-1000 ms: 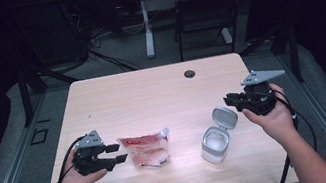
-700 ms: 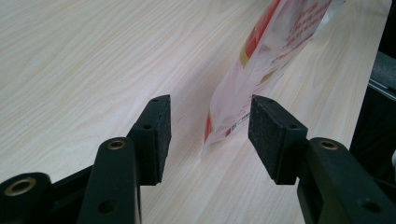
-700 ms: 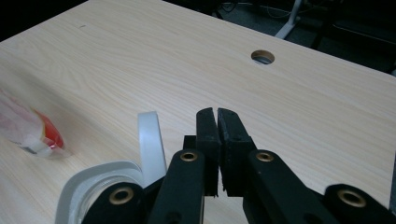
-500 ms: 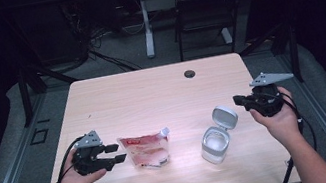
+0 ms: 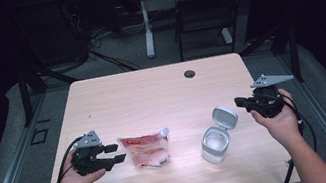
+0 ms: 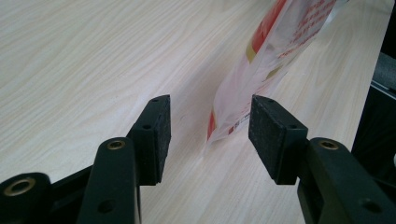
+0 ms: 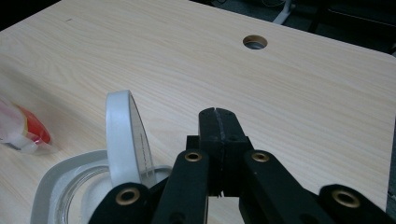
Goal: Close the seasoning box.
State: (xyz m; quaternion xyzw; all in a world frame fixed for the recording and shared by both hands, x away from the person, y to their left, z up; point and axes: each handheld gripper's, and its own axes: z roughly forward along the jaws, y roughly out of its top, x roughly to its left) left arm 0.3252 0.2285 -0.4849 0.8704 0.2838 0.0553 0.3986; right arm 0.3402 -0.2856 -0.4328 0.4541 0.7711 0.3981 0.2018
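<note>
The right hand-held gripper (image 5: 240, 102) has drawn back, jaws closed, beside the open jar (image 5: 216, 139).

One table (image 5: 151, 93) carries one red-and-white pouch (image 5: 145, 149) and one clear jar (image 5: 214, 145) with one hinged lid (image 5: 225, 117). Two grippers: left (image 5: 117, 153), right (image 5: 237, 102). One cable hole (image 5: 190, 73).

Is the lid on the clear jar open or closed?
Open. The jar stands upright on the table, and its white lid is flipped up on its far side, so you can look down inside.
</note>
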